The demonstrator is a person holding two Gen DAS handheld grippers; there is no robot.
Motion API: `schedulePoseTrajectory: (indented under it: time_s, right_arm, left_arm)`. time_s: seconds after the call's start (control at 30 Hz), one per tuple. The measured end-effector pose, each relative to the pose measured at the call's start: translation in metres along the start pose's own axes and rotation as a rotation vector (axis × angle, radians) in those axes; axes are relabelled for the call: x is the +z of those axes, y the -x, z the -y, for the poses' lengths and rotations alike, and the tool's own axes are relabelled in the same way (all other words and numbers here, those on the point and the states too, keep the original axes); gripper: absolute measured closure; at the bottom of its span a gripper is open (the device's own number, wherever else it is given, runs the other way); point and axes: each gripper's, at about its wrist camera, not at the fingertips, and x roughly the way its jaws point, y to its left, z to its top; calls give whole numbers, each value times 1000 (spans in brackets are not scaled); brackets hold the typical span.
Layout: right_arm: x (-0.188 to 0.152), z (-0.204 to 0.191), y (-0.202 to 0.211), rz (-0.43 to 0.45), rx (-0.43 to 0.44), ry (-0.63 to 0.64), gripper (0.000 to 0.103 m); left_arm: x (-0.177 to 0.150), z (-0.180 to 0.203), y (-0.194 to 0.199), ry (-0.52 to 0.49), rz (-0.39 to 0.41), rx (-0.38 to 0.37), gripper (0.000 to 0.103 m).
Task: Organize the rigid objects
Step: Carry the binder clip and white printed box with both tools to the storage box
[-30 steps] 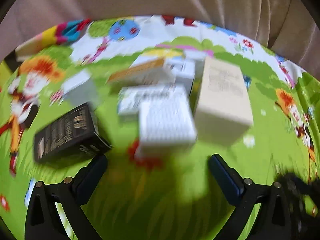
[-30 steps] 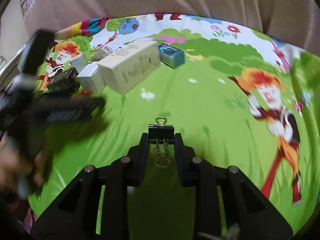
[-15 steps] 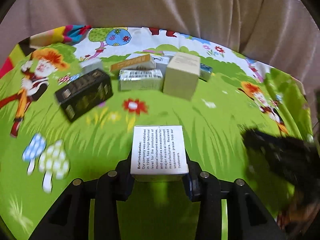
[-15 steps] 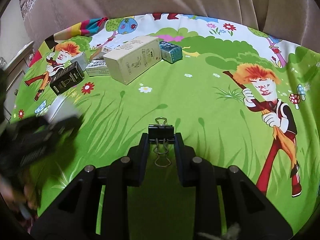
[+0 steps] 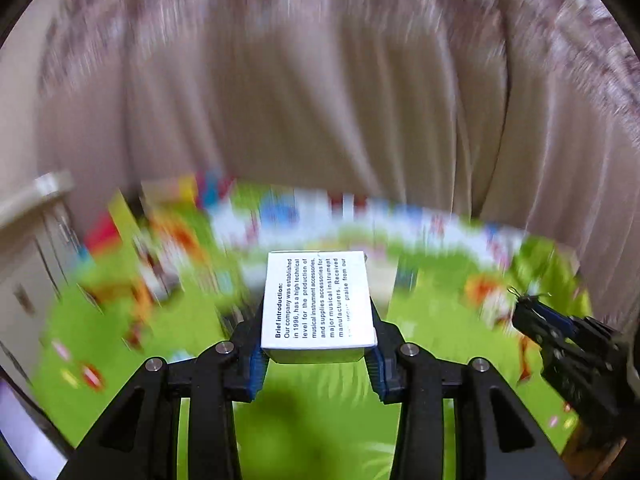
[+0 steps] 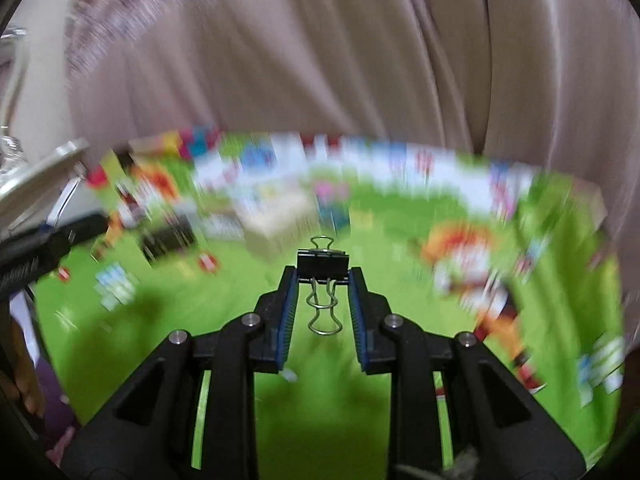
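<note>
- The left gripper (image 5: 318,354) has its fingers (image 5: 256,364) clamped on the two side faces of a small white box (image 5: 318,304) with printed text on top. The box sits between the blue pads, and most of it sticks out ahead of the fingertips, clear of the surface below. The jaws closed on it within the last second, and they now press on it.
- Risk here: only the near end of the box is pinched. A sharp swing could make the smooth cardboard pivot or slide out forwards, and a hard squeeze might dent the sides.
- The right gripper (image 6: 322,274) has its fingers (image 6: 288,304) closed on a black binder clip (image 6: 323,262). The clip's body is caught right at the tips, one wire handle hangs back between the fingers and the other points away.
- Risk here: the clip is held at the very tips, so I judge it could twist or pop free if it knocks against anything.
- Below lies a green cartoon-print mat (image 6: 224,312), badly blurred.
- Farther off, a cluster of boxes (image 6: 276,224) sits on the mat, too smeared to tell apart. Setting things down among them blind could knock one over.
- The two grippers are near each other, so they could collide.
- A beige curtain (image 5: 320,100) hangs behind.
</note>
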Motion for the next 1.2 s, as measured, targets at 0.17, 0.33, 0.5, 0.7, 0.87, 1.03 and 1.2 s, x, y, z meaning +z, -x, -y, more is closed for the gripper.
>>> schedulePoseTrajectory:
  time_s: [0.17, 0.33, 0.5, 0.7, 0.87, 1.03, 1.2]
  right_arm:
    - [39, -33, 105, 337, -43, 74, 74]
    - [46, -56, 165, 546, -87, 142, 74]
    - [47, -70, 170, 569, -87, 175, 74]
    - [50, -80, 167, 551, -62, 187, 74]
    - [48, -84, 167, 529, -24, 197, 74]
    - [48, -104, 162, 492, 44, 230, 74]
    - [46, -132, 153, 428, 163, 274, 74]
  left_arm:
    - [35, 6, 86, -36, 266, 28, 61]
    - [35, 2, 124, -30, 392, 52, 61]
    - [33, -8, 121, -9, 358, 44, 61]
    - [23, -19, 122, 7, 332, 52, 61]
    - [13, -28, 127, 10, 317, 69, 61]
    - [3, -46, 137, 25, 296, 100, 61]
    - [-10, -69, 146, 53, 259, 147, 61]
